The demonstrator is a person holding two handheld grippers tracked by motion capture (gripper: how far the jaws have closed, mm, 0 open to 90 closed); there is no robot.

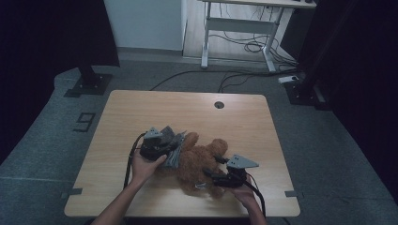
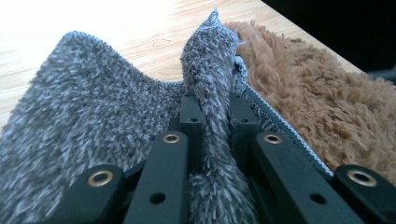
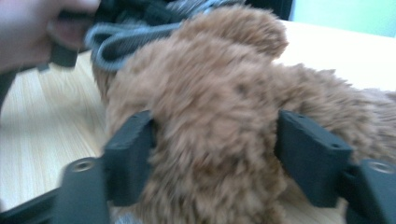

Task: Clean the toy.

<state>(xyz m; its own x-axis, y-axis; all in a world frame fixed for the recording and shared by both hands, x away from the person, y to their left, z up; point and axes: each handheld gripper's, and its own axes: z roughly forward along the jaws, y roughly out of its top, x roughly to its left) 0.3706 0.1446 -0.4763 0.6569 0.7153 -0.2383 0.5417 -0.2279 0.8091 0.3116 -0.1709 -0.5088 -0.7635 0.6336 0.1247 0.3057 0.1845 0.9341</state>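
High view: brown plush toy (image 1: 202, 164) lying on the wooden surface (image 1: 141, 112), near the person's edge. Grey fuzzy cloth (image 1: 172, 149) bunched against the toy's left side. Left hand-held gripper (image 1: 162, 140) at the cloth, left hand (image 1: 145, 165) beneath it. Right hand-held gripper (image 1: 213, 177) against the toy's near right side, probably placed there to steady the toy while the cloth is worked.

Left gripper view: jaws together, pinching an upright fold of the grey fuzzy cloth (image 2: 212, 93); rest of the cloth draped off to the left, hemmed edge running against the brown plush toy (image 2: 317, 107). Pinch on a fold rather than a flat layer, likely so the cloth can be pulled over or off the toy.

Right gripper view: jaws standing apart, one either side of a lobe of the brown plush toy (image 3: 210, 135); fur bulging between them, pads at its flanks, no visible squeeze. Picture blurred. Left hand (image 3: 32, 28) and cloth edge (image 3: 121, 39) beyond.
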